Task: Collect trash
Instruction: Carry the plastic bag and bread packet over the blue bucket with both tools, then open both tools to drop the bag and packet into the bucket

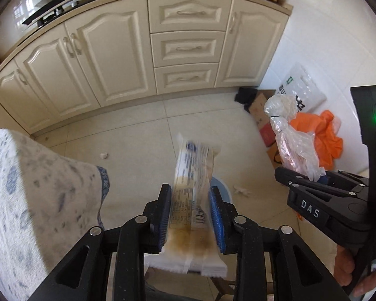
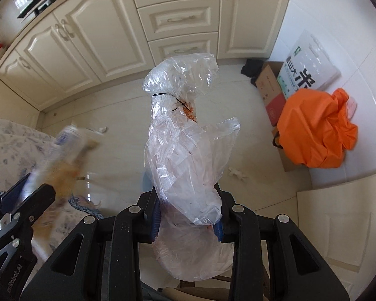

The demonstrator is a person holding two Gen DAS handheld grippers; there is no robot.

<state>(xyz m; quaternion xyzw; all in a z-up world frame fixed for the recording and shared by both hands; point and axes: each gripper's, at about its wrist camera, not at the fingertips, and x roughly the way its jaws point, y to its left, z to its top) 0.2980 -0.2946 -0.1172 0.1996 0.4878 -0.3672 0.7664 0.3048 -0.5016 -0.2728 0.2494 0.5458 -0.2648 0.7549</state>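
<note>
My left tongs (image 1: 190, 215) pointed steeply down at the floor with a stained snack wrapper (image 1: 191, 193) standing between the blue pads; jaws narrow, and I judged the pads were barely touching it, likely letting go for a drop. Right tongs (image 2: 188, 213) were clamped narrow on a crumpled clear plastic bag (image 2: 185, 135), tied off near its top with a black twist tie, something orange-printed inside but too creased to read. Both pieces were held upright and ahead of the tongs, probably so they hung clear over the drop spot. Just below and beyond the left tongs sat a pale blue round thing (image 1: 221, 188), maybe a bin rim; mostly hidden, couldn't confirm, contents not visible. More trash lay loose on the floor: a small white crumpled scrap (image 1: 103, 155) ahead-left of the left tongs, another paper scrap (image 2: 237, 173) just ahead-right of the right tongs. Far right of the right tongs, an orange bag (image 2: 315, 135) sat on cardboard boxes (image 2: 270, 87); stuffed, contents unseen. Patterned cloth (image 1: 25, 188) filled the left side.
</note>
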